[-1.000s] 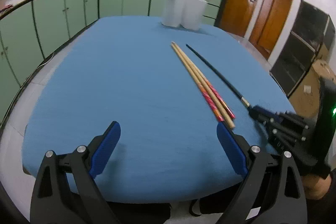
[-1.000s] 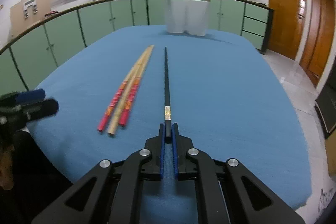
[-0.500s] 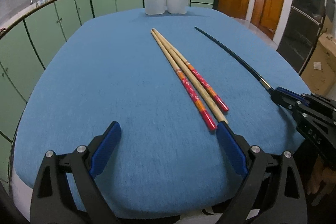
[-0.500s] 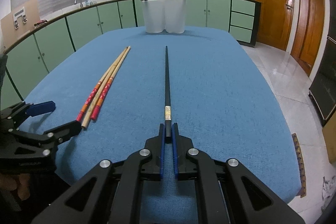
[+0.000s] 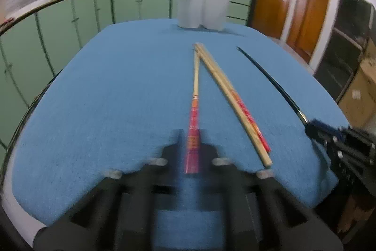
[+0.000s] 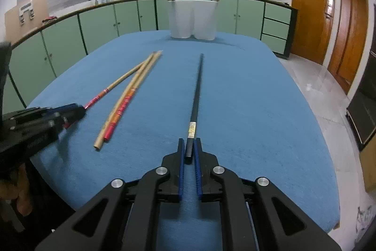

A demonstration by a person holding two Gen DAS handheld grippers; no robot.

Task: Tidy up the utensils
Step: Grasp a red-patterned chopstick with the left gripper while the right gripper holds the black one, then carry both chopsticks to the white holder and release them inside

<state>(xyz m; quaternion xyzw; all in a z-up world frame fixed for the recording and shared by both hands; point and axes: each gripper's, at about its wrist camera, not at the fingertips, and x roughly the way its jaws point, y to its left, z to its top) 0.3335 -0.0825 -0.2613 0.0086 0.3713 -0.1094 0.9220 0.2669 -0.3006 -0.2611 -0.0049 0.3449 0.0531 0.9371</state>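
Note:
My left gripper (image 5: 193,145) is shut on the red end of a wooden chopstick (image 5: 195,86), swung out from the two others (image 5: 229,98) that still lie together on the blue table; this view is motion-blurred. It also shows in the right wrist view (image 6: 70,113). My right gripper (image 6: 189,152) is shut on the near end of a long black chopstick (image 6: 196,95) lying on the cloth and pointing at the white holder (image 6: 192,19). The black chopstick (image 5: 270,79) and right gripper (image 5: 329,135) show at the right of the left wrist view.
The white two-cup holder (image 5: 203,9) stands at the table's far edge with a chopstick leaning out of each cup. Green cabinets curve behind and to the left. Wooden doors and floor lie to the right of the blue table (image 6: 246,98).
My left gripper moved in from the table's near edge and closed on one red-ended chopstick, pulling its near end away from the other two. The right gripper keeps its hold on the black chopstick.

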